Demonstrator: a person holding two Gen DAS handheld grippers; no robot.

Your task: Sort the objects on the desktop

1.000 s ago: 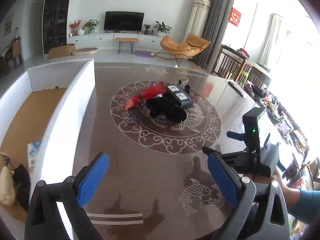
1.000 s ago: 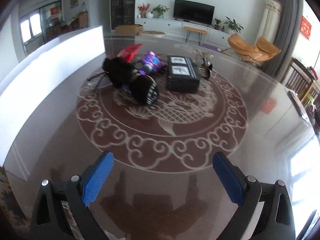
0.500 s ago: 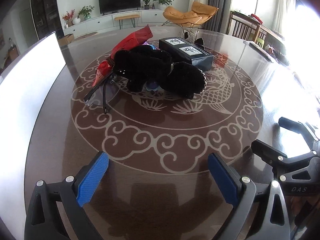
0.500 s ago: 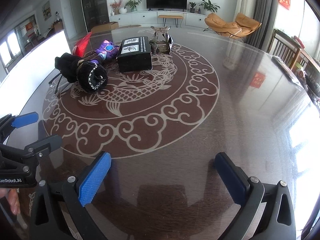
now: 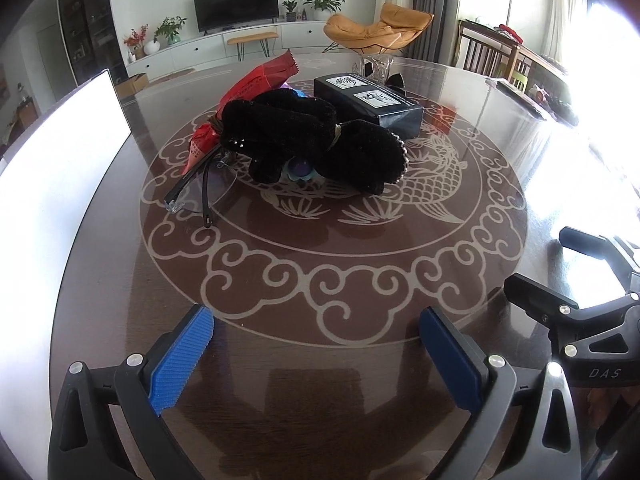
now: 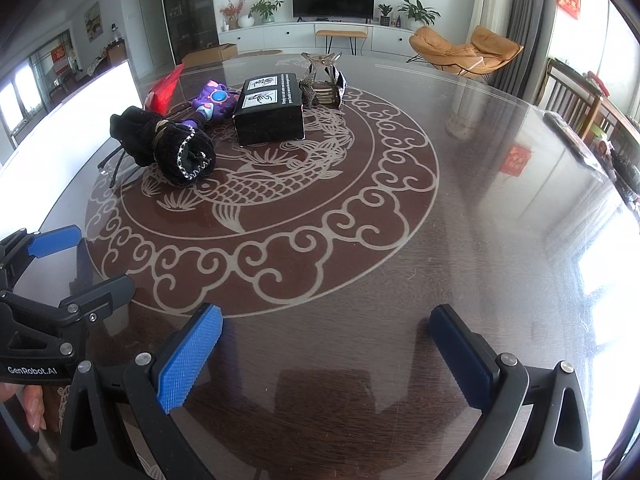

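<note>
A pile lies at the middle of the round brown table [image 5: 280,380]: black gloves [image 5: 312,140] [image 6: 168,148], a red snack bag [image 5: 248,88], clear glasses [image 5: 200,192], a purple toy [image 6: 212,102] and a black box [image 5: 372,106] [image 6: 272,108]. My left gripper [image 5: 316,340] is open and empty, low over the table's near side, well short of the pile. My right gripper [image 6: 326,344] is open and empty, to the right of the left one. Each gripper shows in the other's view.
A white bin wall [image 5: 52,160] stands along the table's left side. A small glass ornament on a stack [image 6: 324,80] sits behind the box. Chairs [image 6: 568,100] and a cluttered side table stand at the right.
Both grippers have dropped lower and swung toward the pile, which looks closer in the left wrist view. Both stayed open.
</note>
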